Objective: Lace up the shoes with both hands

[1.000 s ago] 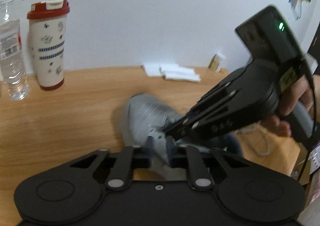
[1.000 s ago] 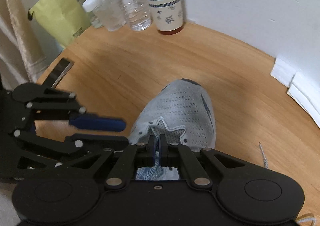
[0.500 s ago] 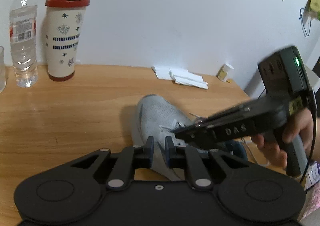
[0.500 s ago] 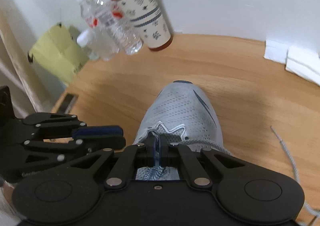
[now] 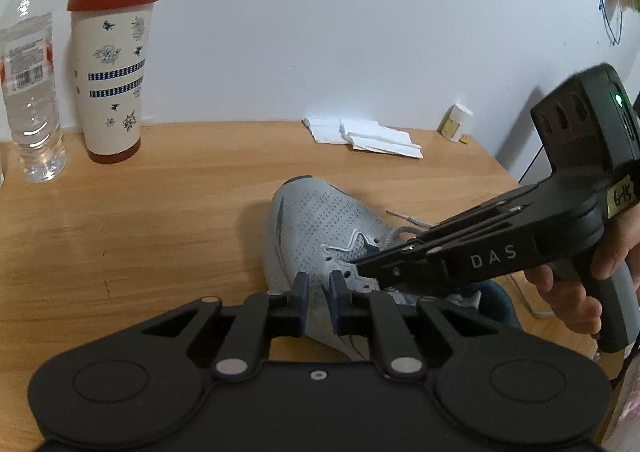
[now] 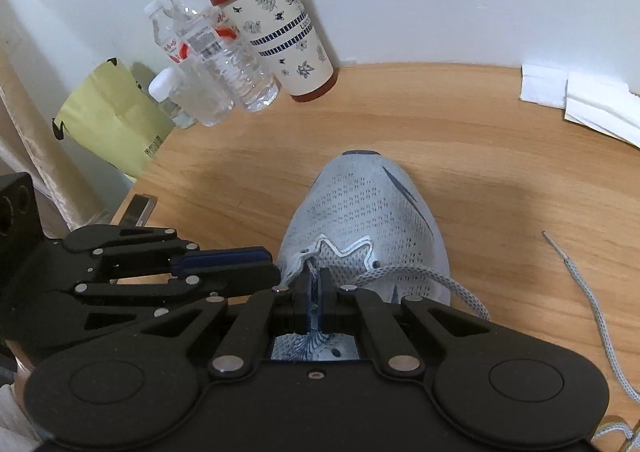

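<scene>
Your shoe [image 6: 360,220] lies on the wooden table [image 6: 500,156] with its long axis running from near to far, the toe pointing to the far wall. Your right gripper [image 6: 315,284] sits directly over the tongue, its fingers pressed together on something thin there; what exactly, I cannot tell. Your left gripper [image 5: 318,286] is at the left side of the shoe, fingers a little apart and holding nothing. The lace [image 6: 420,276] leaves a right-side eyelet and trails off to the near right, so the right gripper is nearer to it.
</scene>
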`<state>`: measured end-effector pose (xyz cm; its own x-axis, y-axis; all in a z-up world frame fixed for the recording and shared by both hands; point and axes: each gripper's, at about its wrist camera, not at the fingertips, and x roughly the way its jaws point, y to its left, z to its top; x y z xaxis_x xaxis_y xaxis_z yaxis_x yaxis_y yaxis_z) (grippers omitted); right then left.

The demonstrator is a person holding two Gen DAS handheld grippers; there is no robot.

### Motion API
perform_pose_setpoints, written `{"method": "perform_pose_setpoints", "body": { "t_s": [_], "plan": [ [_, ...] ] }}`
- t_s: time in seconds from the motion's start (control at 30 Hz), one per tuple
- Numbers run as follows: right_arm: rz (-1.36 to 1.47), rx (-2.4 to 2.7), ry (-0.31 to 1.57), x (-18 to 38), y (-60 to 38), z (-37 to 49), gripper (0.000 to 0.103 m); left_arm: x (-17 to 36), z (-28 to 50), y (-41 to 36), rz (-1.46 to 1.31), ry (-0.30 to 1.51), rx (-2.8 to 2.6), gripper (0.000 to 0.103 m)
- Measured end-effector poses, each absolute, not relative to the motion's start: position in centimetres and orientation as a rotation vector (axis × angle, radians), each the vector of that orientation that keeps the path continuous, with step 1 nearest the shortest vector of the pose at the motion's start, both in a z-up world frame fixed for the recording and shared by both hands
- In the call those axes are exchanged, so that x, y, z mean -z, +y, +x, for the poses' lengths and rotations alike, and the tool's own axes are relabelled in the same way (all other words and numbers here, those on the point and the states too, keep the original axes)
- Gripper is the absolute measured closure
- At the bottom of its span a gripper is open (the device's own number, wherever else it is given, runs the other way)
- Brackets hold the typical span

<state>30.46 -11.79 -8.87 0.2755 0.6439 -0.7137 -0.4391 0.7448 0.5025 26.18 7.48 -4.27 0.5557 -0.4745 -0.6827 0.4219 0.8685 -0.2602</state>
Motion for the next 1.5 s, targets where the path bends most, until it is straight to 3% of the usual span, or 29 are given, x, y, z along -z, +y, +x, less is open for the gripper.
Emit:
{"method": "perform_pose_setpoints", "body": {
  "t_s": [0.37,1.07,1.33,1.4,1.47,1.5],
  "plan": [
    [0.153,-0.742,1.011,8.4,-12.0,30.0,0.102,4.6,26.3,7.6,-0.064,0.852,0.532,0.093],
    [0.271,-0.789,0.999,10.0,-13.0,30.5,0.102,4.5,26.7,8.2,-0.110,0.868,0.552,0.092],
    [0.172,-0.807,0.927,7.8,-13.8,29.7,0.102,3.9,26.7,9.0,-0.156,0.837,0.511,0.091],
    [0.178,-0.803,0.905,7.4,-14.2,29.6,0.101,3.3,26.8,9.6,-0.239,0.803,0.523,0.088],
    [0.181,-0.802,0.888,7.3,-14.4,29.5,0.101,2.9,26.9,10.2,-0.322,0.775,0.510,0.070],
    [0.182,-0.806,0.871,7.1,-14.5,29.3,0.101,2.8,27.0,10.4,-0.363,0.761,0.497,0.068]
  ]
}}
